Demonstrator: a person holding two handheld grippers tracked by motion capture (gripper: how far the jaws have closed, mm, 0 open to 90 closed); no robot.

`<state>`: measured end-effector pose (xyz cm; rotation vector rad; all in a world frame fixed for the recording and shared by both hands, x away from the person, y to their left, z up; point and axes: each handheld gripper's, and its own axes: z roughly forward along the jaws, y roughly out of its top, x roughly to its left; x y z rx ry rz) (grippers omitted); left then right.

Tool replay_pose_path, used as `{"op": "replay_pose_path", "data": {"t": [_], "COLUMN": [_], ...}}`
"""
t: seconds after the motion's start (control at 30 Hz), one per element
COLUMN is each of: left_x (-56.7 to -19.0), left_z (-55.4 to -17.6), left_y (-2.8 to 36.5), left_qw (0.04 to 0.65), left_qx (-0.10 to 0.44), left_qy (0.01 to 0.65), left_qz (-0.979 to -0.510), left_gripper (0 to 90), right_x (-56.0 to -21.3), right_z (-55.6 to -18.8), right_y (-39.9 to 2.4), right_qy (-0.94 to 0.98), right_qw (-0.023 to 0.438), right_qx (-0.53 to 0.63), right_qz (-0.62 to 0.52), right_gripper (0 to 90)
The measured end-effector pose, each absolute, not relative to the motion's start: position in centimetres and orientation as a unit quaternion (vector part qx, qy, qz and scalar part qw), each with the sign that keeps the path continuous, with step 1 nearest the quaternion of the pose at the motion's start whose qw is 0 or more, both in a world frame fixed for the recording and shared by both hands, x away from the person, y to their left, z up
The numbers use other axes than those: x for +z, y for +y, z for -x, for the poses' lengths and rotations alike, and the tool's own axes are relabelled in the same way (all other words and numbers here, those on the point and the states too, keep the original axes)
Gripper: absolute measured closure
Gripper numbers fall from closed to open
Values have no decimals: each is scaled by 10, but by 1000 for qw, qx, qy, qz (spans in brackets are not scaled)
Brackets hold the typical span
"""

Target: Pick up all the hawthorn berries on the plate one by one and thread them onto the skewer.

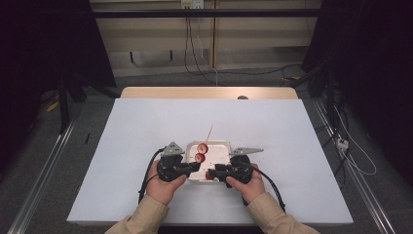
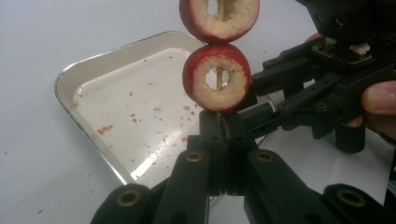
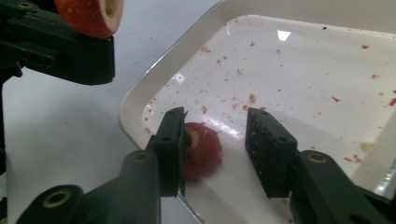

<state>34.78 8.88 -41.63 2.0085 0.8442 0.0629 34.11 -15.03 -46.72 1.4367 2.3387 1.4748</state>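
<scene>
Your left gripper (image 2: 219,122) has its black jaws pressed together on the bottom end of a thin wooden skewer (image 2: 217,78), which rises straight up from the jaw tips. Two red-skinned fruit rings with pale, crumbly flesh and hollowed centres are threaded on it: the lower ring (image 2: 216,77) sits just above the jaw tips, and the upper ring (image 2: 219,18) touches it from above. Behind and beside that gripper lies the shallow, glossy white metal tray with rounded corners (image 2: 70,77), its floor flecked with small red crumbs.

Your right gripper (image 3: 215,140) reaches into the near corner of the same tray with its ribbed jaws spread. A third piece of red fruit, rounded with a pale cut face (image 3: 201,149), lies on the tray floor between them. It rests right against the left-hand jaw in the right gripper view, while a clear gap separates it from the other jaw. In the high view, both grippers meet over the tray's near edge.
</scene>
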Motion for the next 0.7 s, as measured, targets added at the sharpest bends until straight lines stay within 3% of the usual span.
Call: {"op": "replay_pose_path", "data": {"t": [0.13, 0.27, 0.4, 0.7], "left_x": [-416, -416, -416, -419], "left_z": [-347, -348, -348, -346], "left_y": [89, 89, 89, 85], "left_qw": [462, 463, 461, 446], "left_qx": [25, 26, 24, 10], "left_qy": [344, 344, 345, 337], "left_qz": [-817, -817, -817, -829], "left_gripper": [892, 892, 892, 892], "right_x": [-468, -467, -466, -424], "right_z": [-339, -338, -340, -359], "right_y": [-147, -145, -147, -189], "right_qy": [747, 746, 736, 655], "right_qw": [-4, -9, -17, -6], "right_qx": [481, 488, 492, 553], "right_qz": [-459, -453, -465, -514], "right_gripper": [610, 702, 712, 717]}}
